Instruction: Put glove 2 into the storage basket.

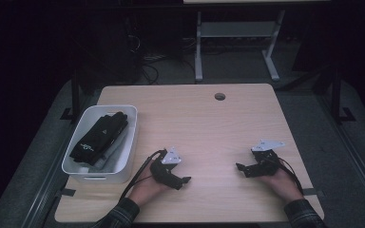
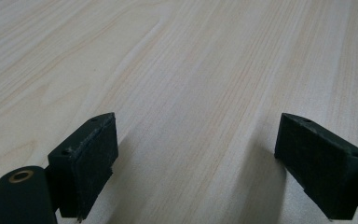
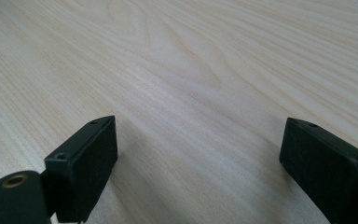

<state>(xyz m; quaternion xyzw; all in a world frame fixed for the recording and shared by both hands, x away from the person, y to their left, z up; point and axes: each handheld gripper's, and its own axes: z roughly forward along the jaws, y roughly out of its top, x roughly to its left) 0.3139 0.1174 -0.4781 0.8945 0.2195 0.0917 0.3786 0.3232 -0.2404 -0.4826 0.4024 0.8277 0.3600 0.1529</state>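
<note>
Black gloves (image 1: 100, 137) in white bin (image 1: 129, 142), well apart from both grippers' spread fingers (image 2: 86, 158).

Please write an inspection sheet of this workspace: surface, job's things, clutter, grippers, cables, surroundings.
Surface: light wooden table, round hole near far edge.
Job's things: white bin at left edge, dark folded cloth items inside.
Clutter: nothing seen.
Grippers: left gripper and right gripper both open, low over bare wood.
Cables: black cable trails from left gripper.
Surroundings: dark room, grey frame legs beyond table.
</note>
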